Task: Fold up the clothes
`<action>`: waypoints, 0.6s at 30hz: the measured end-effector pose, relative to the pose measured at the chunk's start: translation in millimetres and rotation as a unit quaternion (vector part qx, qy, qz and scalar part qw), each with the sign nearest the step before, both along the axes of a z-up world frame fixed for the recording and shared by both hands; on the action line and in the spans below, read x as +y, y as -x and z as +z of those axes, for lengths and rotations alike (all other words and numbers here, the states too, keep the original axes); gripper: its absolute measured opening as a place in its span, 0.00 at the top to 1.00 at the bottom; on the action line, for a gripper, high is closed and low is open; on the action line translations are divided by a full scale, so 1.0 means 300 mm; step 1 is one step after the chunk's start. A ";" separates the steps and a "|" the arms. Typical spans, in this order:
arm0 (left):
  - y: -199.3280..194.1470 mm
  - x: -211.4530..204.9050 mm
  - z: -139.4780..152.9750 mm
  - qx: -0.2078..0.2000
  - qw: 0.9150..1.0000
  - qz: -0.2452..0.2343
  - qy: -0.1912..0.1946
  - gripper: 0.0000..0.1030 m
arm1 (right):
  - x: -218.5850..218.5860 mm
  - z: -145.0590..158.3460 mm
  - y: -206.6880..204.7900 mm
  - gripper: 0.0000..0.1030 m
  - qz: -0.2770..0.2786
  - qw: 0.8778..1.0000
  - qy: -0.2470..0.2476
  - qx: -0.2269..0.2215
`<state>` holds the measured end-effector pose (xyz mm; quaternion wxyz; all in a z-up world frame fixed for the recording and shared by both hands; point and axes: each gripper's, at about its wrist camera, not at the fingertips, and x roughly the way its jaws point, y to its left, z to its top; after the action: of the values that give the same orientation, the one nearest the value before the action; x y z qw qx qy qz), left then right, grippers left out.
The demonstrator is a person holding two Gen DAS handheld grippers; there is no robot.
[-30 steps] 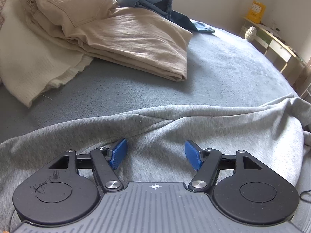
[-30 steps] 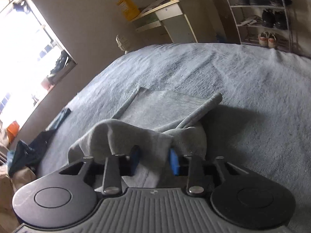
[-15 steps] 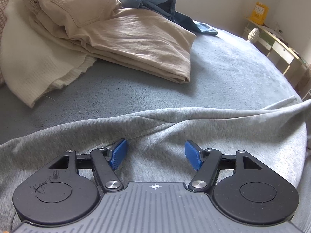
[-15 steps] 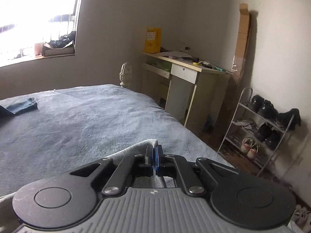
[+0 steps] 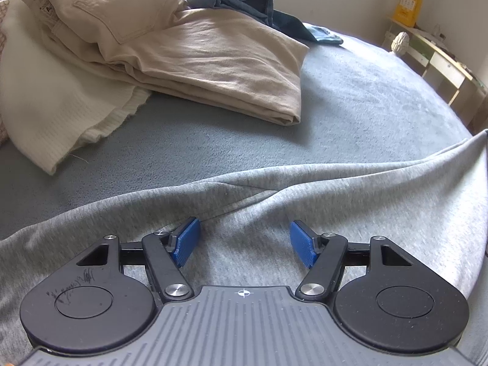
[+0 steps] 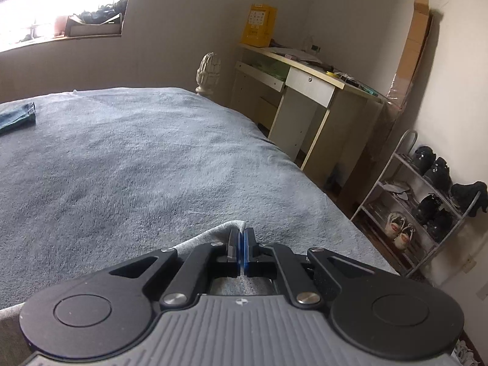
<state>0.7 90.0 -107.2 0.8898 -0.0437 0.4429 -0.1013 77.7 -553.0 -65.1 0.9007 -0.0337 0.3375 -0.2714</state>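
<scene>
Desk (image 6: 308, 70), shoe rack (image 6: 427, 201), window (image 6: 61, 3)

Since a second ago the right tongs (image 6: 242, 248) have closed, from pads apart around a bunched fold to pinching the edge of the grey garment (image 6: 213, 233). They have swung from looking down on the bed (image 6: 137, 158) to facing the desk (image 6: 308, 82) and shoe rack (image 6: 427, 201). In the left view the garment's right side (image 5: 457, 164) has lifted and stretched.

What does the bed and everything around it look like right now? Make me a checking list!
Surface: blue-grey bed cover.
Job's things: grey garment spread in front.
Clutter: beige trousers, cream knit, blue jeans piled behind.
Grippers: left gripper open over the grey garment; right gripper shut on its edge.
Cables: nothing seen.
Surroundings: desk, yellow box, shoe rack, window.
</scene>
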 end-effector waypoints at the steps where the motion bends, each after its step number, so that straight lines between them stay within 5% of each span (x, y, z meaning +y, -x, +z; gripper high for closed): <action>1: -0.002 -0.001 -0.001 0.001 1.000 0.000 -0.002 0.36 | 0.000 -0.010 -0.015 0.99 0.001 1.000 0.000 0.004; 18: -0.011 -0.014 -0.009 0.009 1.000 -0.005 -0.015 0.36 | -0.034 -0.205 -0.144 0.96 -0.016 0.998 -0.055 0.041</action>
<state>3.9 86.0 -110.0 0.8860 -0.0288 0.4521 -0.0984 121.0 -563.3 -126.7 0.8823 0.0097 0.3888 -0.2650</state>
